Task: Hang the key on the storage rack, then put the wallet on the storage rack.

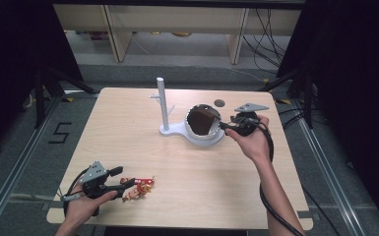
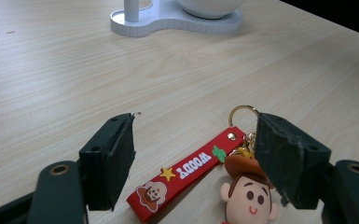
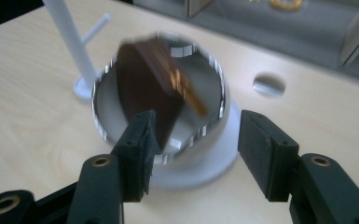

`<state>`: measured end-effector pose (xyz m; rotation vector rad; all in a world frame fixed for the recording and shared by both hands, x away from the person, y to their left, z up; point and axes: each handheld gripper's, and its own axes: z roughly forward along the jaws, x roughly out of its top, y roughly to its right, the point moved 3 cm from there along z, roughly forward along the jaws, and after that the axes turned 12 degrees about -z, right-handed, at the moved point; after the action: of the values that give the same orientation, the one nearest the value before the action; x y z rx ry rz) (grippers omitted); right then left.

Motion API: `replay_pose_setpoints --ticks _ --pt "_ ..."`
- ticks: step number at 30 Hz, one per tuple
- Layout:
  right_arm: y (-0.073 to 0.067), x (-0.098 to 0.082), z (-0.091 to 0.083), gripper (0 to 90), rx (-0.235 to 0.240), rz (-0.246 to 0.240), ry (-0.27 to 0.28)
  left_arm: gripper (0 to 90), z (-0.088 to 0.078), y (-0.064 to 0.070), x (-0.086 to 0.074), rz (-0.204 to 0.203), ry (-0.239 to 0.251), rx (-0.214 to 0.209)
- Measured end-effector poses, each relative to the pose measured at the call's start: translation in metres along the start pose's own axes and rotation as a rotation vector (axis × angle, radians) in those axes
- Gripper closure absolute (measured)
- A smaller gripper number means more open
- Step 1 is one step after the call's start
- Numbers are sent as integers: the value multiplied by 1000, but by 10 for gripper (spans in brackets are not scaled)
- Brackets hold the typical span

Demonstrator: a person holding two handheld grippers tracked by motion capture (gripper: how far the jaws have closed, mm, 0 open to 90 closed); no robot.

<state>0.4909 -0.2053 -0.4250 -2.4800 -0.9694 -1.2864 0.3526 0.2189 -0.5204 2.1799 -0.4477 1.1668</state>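
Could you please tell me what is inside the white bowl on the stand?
A brown wallet stands tilted inside the white bowl, its upper edge rising past the rim. Whatever lies beneath it on the bowl's floor is covered.

The red strap [image 2: 186, 175] of the keychain, at the lower middle of the left gripper view, carries the white word "WOODY", running upside down along it. On the floor [image 1: 24, 147] at the left of the high view, beside the table, black tape [image 1: 60, 132] forms the number "5".
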Motion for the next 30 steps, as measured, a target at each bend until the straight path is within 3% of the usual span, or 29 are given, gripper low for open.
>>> replay_pose_setpoints --ticks 2,5,7,9,12,14,16,18,21,29,30 --pt "-2 -18 -2 472 17 28 -101 286 2 0 0 -3 6 -14" --pt "-2 -38 -4 487 44 44 -152 294 4 1 2 3 13 -13" --pt "-3 -47 -5 488 33 38 -179 307 4 2 4 3 42 -11" --pt "-10 -54 -9 523 47 110 -235 319 3 3 6 4 67 -12" --pt "-20 -63 -12 525 43 73 -277 324 0 7 6 6 82 -25" --pt "-30 -67 -13 500 46 81 -274 324 -1 8 5 10 70 -19" --pt "-37 -71 -13 484 31 60 -263 323 -2 9 4 7 68 -24" --pt "-42 -76 -14 489 12 43 -286 323 -1 10 4 5 67 -22" --pt "-49 -81 -18 510 -2 90 -300 323 1 10 5 5 59 -11" --pt "-43 -87 -26 544 -45 157 -320 327 5 14 11 21 26 4" --pt "-41 -89 -27 544 -53 145 -317 328 5 14 13 28 14 5"
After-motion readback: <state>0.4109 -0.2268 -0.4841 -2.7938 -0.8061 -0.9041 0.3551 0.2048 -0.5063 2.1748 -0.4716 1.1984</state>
